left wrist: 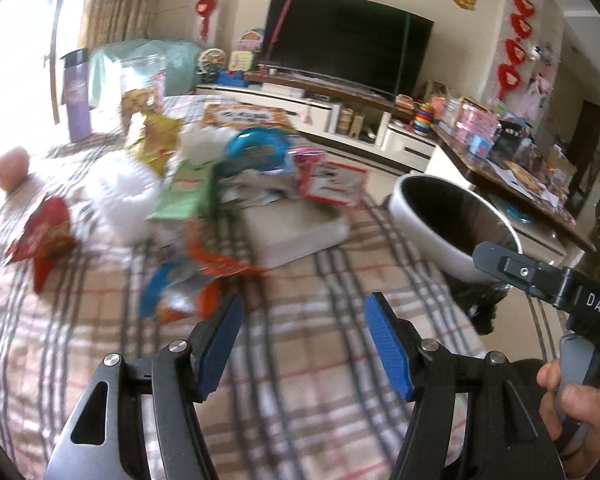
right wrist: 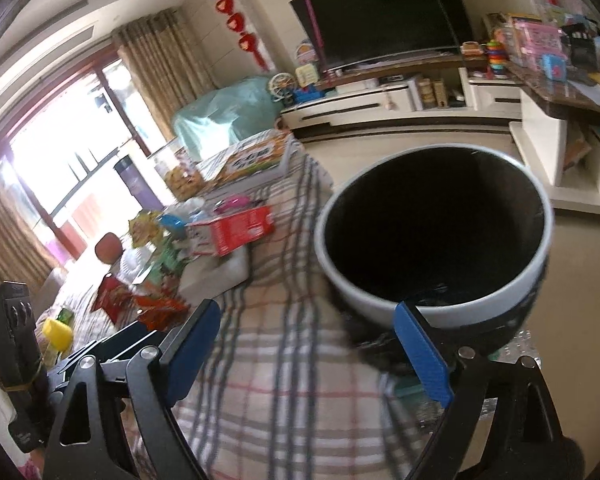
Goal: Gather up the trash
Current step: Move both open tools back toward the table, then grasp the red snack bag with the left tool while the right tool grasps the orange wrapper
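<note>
Both sets of fingers (left wrist: 300, 344) (right wrist: 308, 356) gape empty over a plaid cloth (left wrist: 300, 408) strewn with wrappers (left wrist: 188, 280), television (left wrist: 340, 40) beyond.

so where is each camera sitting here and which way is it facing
Left wrist: on the left gripper, looking down its open blue fingers over the plaid cloth toward the wrapper pile; a hand holding the right gripper shows at right.
Right wrist: on the right gripper, open, facing the trash bin; the left gripper shows at left.
Both share the bin, plaid cloth, red box and TV.
</note>
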`<state>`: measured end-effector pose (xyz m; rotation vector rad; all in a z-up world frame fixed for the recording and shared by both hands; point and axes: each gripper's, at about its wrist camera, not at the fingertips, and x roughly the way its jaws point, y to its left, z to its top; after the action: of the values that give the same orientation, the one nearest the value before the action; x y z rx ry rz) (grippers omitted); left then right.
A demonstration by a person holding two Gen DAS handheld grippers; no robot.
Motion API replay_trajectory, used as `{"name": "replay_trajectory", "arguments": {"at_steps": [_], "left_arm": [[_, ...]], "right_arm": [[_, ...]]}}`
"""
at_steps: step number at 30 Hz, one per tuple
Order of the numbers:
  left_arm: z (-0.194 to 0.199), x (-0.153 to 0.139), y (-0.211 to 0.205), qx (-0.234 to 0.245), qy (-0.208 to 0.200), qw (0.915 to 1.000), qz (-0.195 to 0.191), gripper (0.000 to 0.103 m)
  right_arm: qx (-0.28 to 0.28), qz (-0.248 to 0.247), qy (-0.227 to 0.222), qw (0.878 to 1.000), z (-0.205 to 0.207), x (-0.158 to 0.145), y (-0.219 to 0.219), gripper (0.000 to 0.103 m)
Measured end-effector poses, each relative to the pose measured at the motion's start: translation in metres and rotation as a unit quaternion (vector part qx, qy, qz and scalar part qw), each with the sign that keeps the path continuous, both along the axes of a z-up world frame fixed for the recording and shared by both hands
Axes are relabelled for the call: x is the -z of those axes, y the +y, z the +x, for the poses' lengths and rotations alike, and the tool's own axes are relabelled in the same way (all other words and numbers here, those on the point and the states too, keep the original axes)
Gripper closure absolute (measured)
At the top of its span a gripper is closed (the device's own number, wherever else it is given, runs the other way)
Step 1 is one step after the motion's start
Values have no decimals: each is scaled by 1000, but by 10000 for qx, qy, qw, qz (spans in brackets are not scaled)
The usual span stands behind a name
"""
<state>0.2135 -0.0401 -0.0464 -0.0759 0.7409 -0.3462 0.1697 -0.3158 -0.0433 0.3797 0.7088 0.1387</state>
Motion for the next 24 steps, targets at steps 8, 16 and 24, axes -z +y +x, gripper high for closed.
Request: {"name": "replay_trajectory", "arguments": {"at_steps": [8,16,24], "left_arm": [[-24,-2,35,-532,71,9986,12,39],[-34,-1,67,-1053,161,9943,37,39],[-38,-2,96,-1481,196,9888,69,39]], "right_arm": [[-330,30,74,9994,7,6,38,13],[-726,51,122,9973,11,9,79,13],[-1151,66,186,9932,22,12,122,13]]}}
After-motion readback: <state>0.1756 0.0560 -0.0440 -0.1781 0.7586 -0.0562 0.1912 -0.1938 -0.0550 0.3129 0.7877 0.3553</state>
